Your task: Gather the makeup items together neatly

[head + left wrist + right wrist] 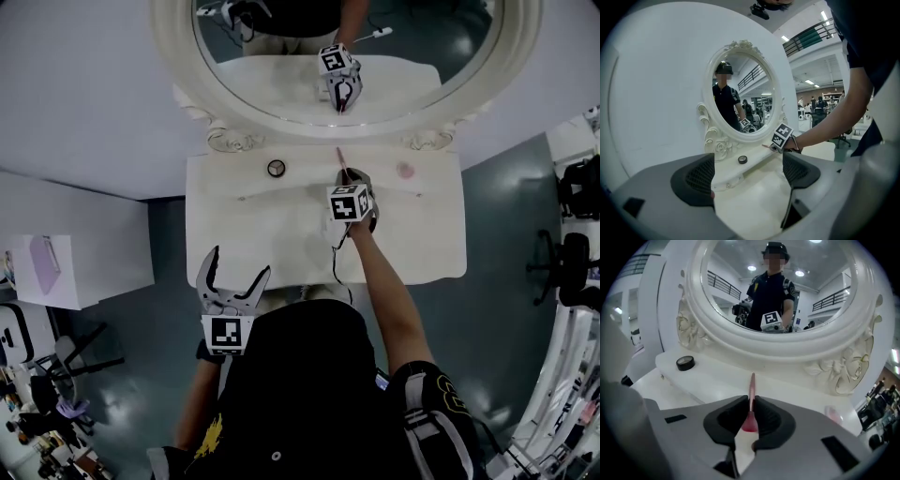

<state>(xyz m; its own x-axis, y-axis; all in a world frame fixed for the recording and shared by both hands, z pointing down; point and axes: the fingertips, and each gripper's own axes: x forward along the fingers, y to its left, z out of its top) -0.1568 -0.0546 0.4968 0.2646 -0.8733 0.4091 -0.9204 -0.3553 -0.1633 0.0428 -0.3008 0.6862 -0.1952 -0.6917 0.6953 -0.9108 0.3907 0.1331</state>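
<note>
Nearest is the left gripper [239, 265], held low in front of the person's body at the front edge of the one white dressing table [253, 234]. Its two jaws stand wide apart with nothing between them; its own view looks through the gap onto bare tabletop.

Further in, the person's right arm reaches across the table to the right gripper [751, 404], which sits near the middle of the tabletop and points toward the back. Its jaws are clamped on a single slender pink makeup stick [752, 383]. The thicker pink end sits between the pads, and the thin end pokes out ahead, tilted up toward the raised ledge [309, 187] at the back of the table.

Two more items rest on that ledge, well apart from each other. One small round black pot [276, 168] lies left of the stick. One small round pink item [405, 171] lies to the right; what it is cannot be made out.

That makes three makeup items: one gripped, two on the ledge.

Behind the ledge rises one oval mirror [234, 112] in a carved white frame, reflecting the right gripper's marker cube
</note>
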